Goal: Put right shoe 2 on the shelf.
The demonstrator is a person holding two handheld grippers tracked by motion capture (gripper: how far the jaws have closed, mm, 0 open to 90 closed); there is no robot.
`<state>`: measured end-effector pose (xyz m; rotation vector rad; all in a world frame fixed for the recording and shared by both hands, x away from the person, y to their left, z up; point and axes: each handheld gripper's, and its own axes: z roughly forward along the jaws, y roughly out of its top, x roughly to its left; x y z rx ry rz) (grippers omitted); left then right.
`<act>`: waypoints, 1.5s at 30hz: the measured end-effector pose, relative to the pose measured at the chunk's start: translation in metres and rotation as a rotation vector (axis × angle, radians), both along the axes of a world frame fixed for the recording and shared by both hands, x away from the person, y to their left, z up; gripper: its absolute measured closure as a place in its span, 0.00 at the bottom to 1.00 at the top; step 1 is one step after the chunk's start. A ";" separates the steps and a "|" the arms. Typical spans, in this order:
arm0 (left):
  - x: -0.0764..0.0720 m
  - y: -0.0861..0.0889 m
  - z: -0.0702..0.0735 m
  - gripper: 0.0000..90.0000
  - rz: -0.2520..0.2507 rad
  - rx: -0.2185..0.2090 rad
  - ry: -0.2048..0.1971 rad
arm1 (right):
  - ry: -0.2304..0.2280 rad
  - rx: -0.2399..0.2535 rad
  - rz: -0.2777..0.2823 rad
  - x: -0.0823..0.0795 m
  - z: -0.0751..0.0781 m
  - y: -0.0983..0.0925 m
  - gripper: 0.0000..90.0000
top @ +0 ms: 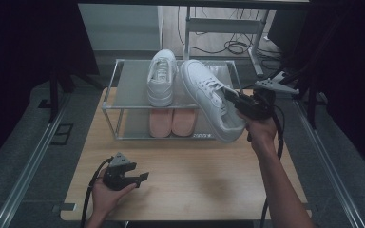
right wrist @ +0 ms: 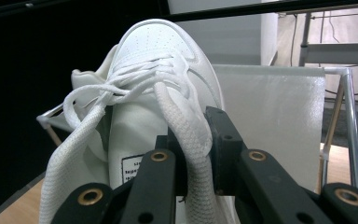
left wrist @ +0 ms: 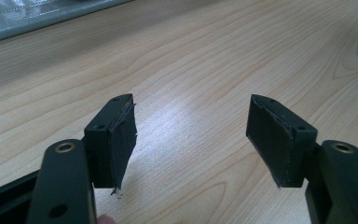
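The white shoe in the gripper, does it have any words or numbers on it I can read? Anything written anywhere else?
Tongue label of the held shoe: dark print, half hidden behind the right gripper, too blurred to read.
Insole of the other white shoe on the rack: a faint mark, too small to read.
Nothing readable anywhere else.

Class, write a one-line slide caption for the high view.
Right gripper lifts a white sneaker by its tongue toward the two-tier shoe rack, beside its mate; left gripper rests open.
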<state>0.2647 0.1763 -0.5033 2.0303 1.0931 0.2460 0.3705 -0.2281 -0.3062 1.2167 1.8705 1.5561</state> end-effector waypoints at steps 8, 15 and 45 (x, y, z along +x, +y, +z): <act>0.000 0.000 0.000 0.37 0.002 -0.003 -0.001 | 0.019 0.010 -0.028 0.017 0.007 0.009 0.90; 0.000 0.000 0.000 0.37 0.001 -0.007 0.000 | 0.046 0.000 -0.065 0.032 0.013 0.020 0.90; 0.001 -0.002 -0.001 0.37 -0.013 -0.005 0.005 | 0.140 -0.006 -0.202 0.089 0.022 0.045 0.90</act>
